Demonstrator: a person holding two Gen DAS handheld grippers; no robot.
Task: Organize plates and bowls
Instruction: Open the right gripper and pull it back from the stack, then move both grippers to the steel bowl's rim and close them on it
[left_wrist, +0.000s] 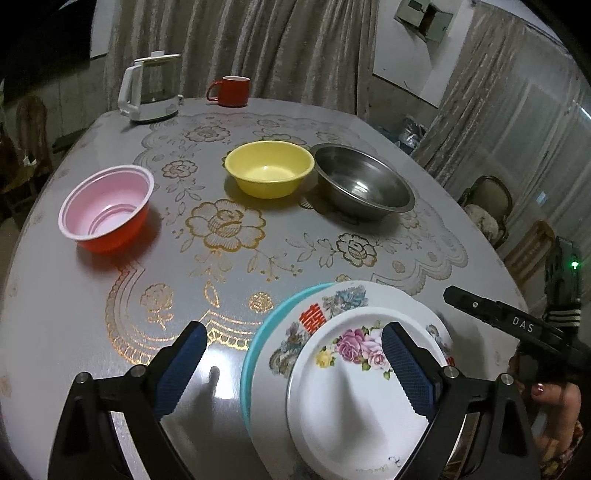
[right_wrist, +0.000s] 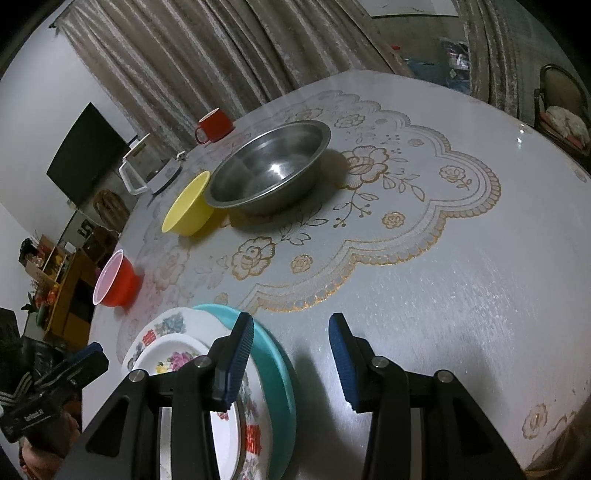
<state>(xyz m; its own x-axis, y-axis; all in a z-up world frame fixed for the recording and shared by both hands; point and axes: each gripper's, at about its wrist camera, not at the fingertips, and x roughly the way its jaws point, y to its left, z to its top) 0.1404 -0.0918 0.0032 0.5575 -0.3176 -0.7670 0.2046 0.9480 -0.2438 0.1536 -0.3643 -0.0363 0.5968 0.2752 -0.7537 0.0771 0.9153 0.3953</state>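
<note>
Plates are stacked near us; the steel bowl (left_wrist: 364, 182), yellow bowl (left_wrist: 269, 168) and red bowl (left_wrist: 107, 208) sit loose beyond the plate stack (left_wrist: 369, 369). Our left gripper (left_wrist: 291, 365) and right gripper (right_wrist: 291, 358) both gape wide, holding nothing. A careless swing past could knock the top plate sliding.

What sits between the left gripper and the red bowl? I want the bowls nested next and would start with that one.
Nothing visible. From the left gripper, open over the near table edge beside the plate stack, only bare patterned tablecloth lies on the way to the red bowl. The yellow bowl and steel bowl stand off to the right.
</note>
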